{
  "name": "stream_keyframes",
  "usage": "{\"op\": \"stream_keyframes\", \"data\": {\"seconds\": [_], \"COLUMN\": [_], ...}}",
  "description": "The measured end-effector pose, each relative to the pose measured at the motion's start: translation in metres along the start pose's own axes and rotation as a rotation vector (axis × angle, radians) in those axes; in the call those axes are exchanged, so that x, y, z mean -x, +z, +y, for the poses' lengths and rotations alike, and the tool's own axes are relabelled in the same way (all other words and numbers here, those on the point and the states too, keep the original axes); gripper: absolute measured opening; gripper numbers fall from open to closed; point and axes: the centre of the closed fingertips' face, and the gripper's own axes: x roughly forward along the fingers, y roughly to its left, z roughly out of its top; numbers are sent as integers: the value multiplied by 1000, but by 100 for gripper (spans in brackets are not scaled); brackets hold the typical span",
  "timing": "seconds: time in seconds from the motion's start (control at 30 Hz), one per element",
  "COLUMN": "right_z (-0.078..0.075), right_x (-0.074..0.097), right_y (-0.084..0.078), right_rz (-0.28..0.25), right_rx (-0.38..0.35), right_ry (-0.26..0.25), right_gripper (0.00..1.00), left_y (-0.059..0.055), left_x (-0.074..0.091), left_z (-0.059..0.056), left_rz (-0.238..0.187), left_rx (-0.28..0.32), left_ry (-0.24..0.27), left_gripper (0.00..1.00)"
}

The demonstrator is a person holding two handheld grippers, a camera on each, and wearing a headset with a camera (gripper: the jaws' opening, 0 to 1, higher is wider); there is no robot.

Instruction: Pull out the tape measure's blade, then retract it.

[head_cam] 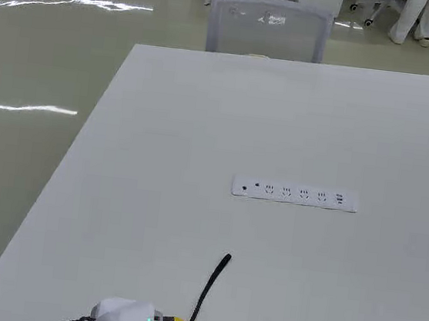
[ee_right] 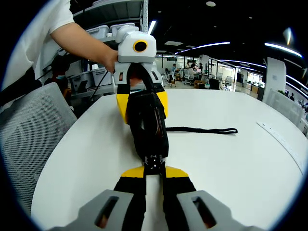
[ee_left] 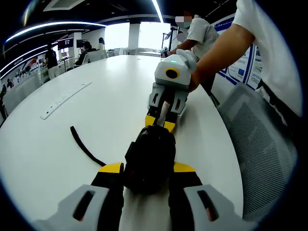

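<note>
The tape measure (ee_left: pixel 149 154), a black case, is seen lying on the white table (head_cam: pixel 203 128) close to its near edge, directly between the two tongs, which are pointed at each other along one line. The left gripper (ee_left: pixel 148 168) is clamped across the case: its yellow-tipped jaws are pressed against the two sides, and the case is held between them with its far end turned toward the other tool. The right gripper (ee_right: pixel 154 172) is brought up from the opposite side, its jaws drawn nearly together and pinched on the small end tab (ee_right: pixel 153 162) at the mouth of the case. The tab is seen right against the case, so the right jaws sit just beside the case's end.

A black wrist strap (ee_left: pixel 83 147) is attached to the case and is laid out loosely across the table, away from the person's side, apart from both tongs. Farther out on the table, well apart from the tape measure, a white power strip (head_cam: pixel 294 194) is set flat.

In the left gripper view, the right gripper is held by a bare hand (ee_left: pixel 195 79), with a mesh-backed chair (ee_left: pixel 260 139) seen behind it beside the table
</note>
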Motion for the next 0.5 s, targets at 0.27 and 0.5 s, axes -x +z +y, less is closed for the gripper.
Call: {"op": "stream_keyframes", "data": {"seconds": [0.27, 0.5], "right_z": [0, 0], "right_x": [4, 10], "right_y": [1, -3], "right_rz": [6, 8], "right_rx": [5, -1], "right_ry": [-2, 2], "right_gripper": [10, 10], "left_y": [1, 0], "left_x": [-1, -1], "left_z": [-1, -2], "left_rz": [2, 5], "left_rx": [-5, -11], "left_ry": [-4, -5], "left_gripper": [31, 31]}}
